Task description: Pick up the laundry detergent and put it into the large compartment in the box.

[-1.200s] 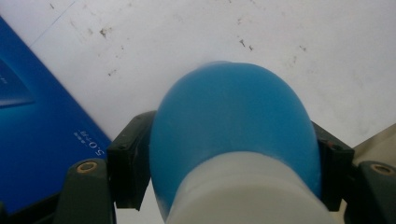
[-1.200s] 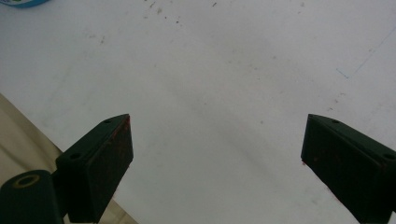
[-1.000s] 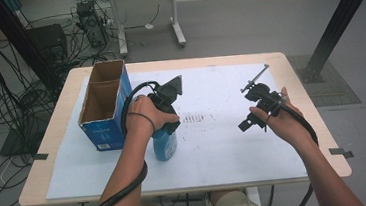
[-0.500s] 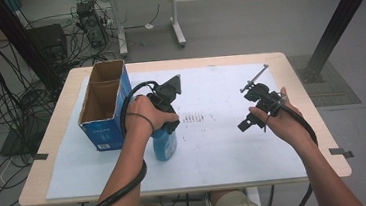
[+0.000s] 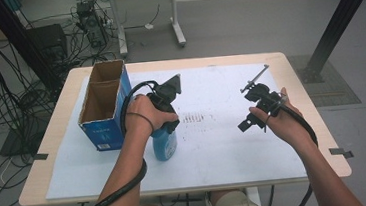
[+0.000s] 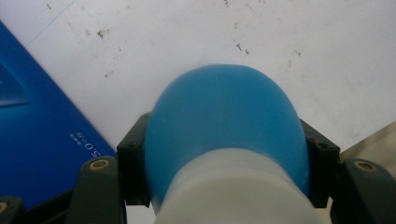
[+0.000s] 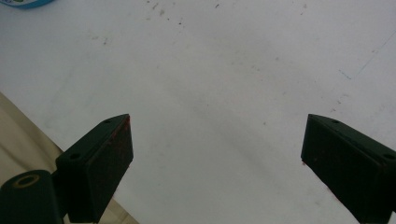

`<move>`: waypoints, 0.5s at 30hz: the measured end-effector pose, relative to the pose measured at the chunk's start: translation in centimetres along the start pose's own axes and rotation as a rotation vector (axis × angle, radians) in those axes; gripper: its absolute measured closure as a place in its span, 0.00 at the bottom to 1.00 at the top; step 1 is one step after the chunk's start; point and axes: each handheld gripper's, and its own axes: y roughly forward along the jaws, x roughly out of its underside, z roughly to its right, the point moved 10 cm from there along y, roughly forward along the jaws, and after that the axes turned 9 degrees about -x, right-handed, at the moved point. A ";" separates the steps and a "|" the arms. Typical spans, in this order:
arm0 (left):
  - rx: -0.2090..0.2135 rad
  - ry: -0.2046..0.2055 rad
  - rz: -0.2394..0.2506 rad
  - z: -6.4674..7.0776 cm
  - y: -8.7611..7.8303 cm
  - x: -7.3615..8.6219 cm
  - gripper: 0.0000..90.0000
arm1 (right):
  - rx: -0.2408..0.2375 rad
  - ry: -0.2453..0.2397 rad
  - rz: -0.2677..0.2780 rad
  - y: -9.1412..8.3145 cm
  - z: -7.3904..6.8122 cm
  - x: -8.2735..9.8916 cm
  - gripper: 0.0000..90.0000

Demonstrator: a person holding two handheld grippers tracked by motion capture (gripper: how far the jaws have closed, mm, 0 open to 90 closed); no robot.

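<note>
Nothing moved: one blue bottle [image 5: 164, 143], one box [image 5: 103, 106]

Overhead table [image 5: 267, 60] view, two close tong-mounted cameras

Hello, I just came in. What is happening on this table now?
A person holds a gripper in each hand over a table covered with a white sheet. The left gripper is closed on a blue bottle, which stands beside an open blue cardboard box. The right gripper is open and holds nothing; it hangs over a bare part of the sheet. The box looks empty from above.
</note>
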 end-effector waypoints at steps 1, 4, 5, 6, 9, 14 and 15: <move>0.001 0.000 -0.001 0.0 0.0 0.0 0.41 | 0.000 0.000 0.000 0.0 0.0 0.0 0.10; 0.000 0.001 -0.004 0.0 0.0 0.0 0.41 | 0.002 0.000 0.003 -0.2 0.0 0.0 0.10; -0.001 0.000 -0.005 0.0 0.0 0.0 0.41 | 0.003 0.000 0.002 -0.2 0.0 0.0 0.10; -0.001 0.000 -0.005 0.0 0.0 0.0 0.41 | 0.003 0.000 0.002 -0.2 0.0 0.0 0.10; -0.001 -0.001 -0.008 0.0 0.0 -0.1 0.41 | 0.005 0.000 0.005 -0.2 0.0 0.1 0.10; -0.002 -0.001 -0.009 0.0 0.0 -0.1 0.41 | 0.006 0.000 0.005 -0.2 -0.1 0.1 0.10; -0.002 -0.001 -0.009 0.0 0.0 -0.1 0.41 | 0.005 0.000 0.006 -0.2 -0.1 0.1 0.10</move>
